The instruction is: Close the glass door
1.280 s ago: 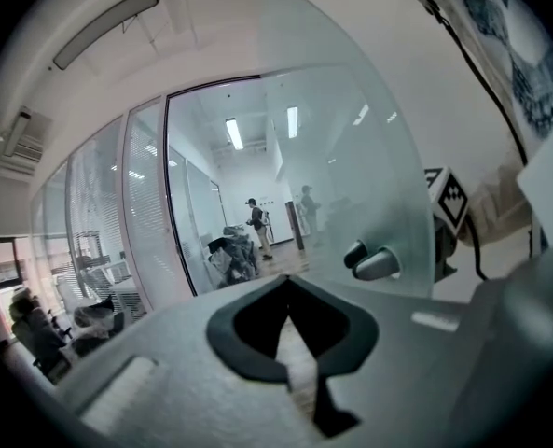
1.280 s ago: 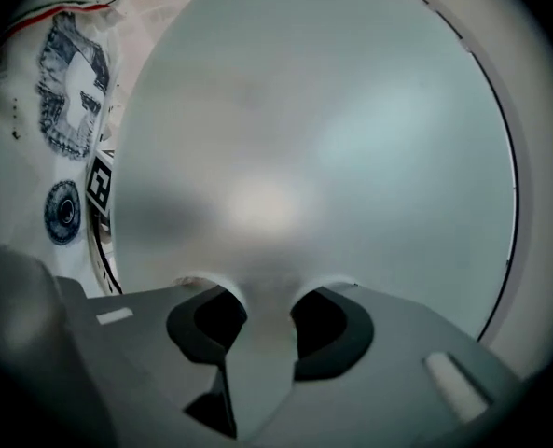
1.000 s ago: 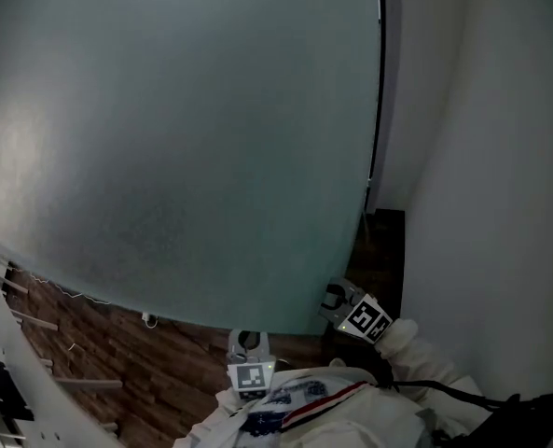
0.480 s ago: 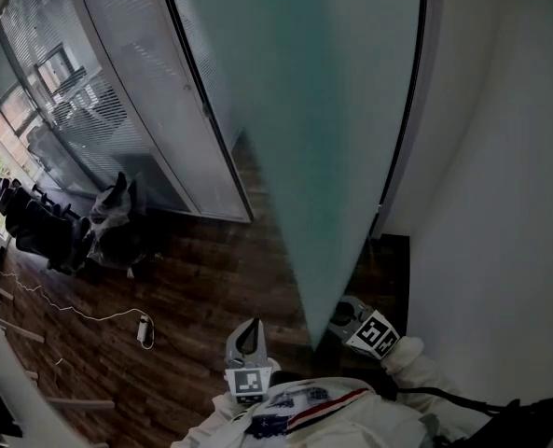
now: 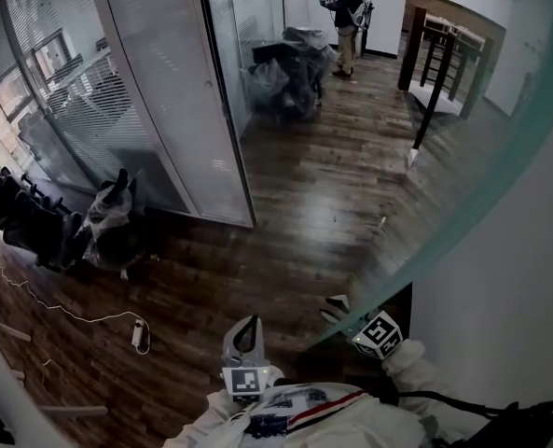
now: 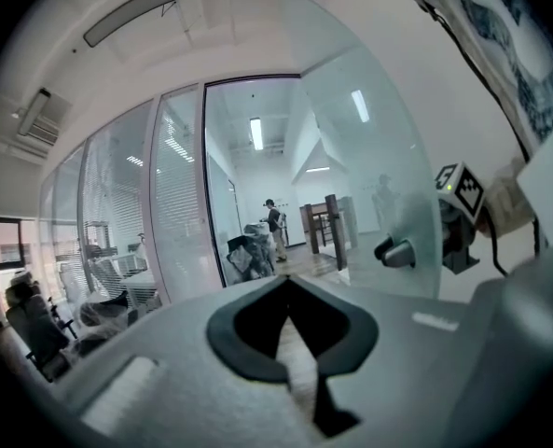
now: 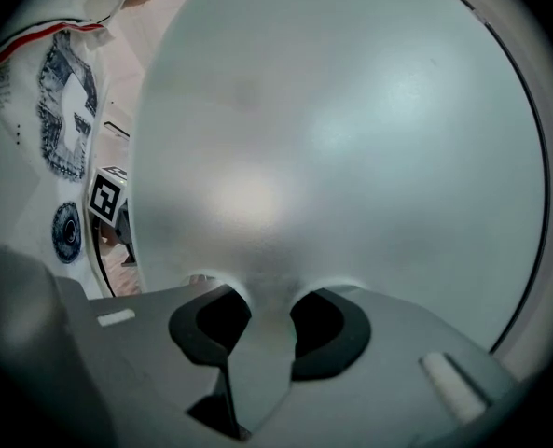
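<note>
The floor (image 5: 295, 213) is of dark wooden boards. At the left stand glass partitions (image 5: 155, 110) with blinds, and black chairs (image 5: 34, 231) beside them. Far back are wrapped furniture (image 5: 290, 73) and a tall dark table (image 5: 444, 49). The wall (image 5: 500, 343) at right is white.

Glass door (image 5: 476, 208) swung right
We now see the wooden floor (image 5: 295, 203) it hid a second ago.

The head view is dim and bluish, daylight entering through the blinds (image 5: 66, 96) at left. Both gripper views bend strongly toward dark corners; the glass door (image 7: 351, 138) spreads soft milky glare across the right one.
</note>
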Tool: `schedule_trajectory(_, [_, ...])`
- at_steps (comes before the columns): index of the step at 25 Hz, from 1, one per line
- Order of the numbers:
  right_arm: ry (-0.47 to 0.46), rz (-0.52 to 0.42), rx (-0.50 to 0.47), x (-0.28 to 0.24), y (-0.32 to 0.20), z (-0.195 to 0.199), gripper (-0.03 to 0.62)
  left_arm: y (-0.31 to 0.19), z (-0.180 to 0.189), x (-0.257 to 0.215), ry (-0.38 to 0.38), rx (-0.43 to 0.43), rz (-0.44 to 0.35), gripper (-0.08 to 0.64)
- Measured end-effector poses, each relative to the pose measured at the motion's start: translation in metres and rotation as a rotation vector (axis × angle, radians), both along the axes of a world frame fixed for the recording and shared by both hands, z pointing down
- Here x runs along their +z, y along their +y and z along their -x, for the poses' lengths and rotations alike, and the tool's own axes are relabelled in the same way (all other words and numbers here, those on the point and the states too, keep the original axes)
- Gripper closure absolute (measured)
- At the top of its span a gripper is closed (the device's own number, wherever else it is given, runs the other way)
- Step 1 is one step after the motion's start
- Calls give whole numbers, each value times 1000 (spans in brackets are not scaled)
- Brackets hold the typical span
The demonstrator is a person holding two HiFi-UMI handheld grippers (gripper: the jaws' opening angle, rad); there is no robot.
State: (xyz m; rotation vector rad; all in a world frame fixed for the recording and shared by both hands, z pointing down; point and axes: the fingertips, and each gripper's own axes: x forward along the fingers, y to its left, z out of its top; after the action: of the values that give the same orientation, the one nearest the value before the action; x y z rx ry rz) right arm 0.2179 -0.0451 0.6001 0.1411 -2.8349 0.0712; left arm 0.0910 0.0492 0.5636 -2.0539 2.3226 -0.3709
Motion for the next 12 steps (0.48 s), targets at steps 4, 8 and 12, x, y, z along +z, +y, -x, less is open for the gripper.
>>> schedule_trajectory(4, [-14, -1, 26, -1, -9, 25, 477, 9, 33, 8, 11, -26, 17, 557])
schedule_trajectory(8, [-29, -2, 64, -4, -22, 49, 477, 15, 63, 3, 20, -54, 22, 557])
schedule_trajectory(12, [-59, -3, 89, -6, -34, 75, 476, 26, 89, -1, 18, -68, 18, 557])
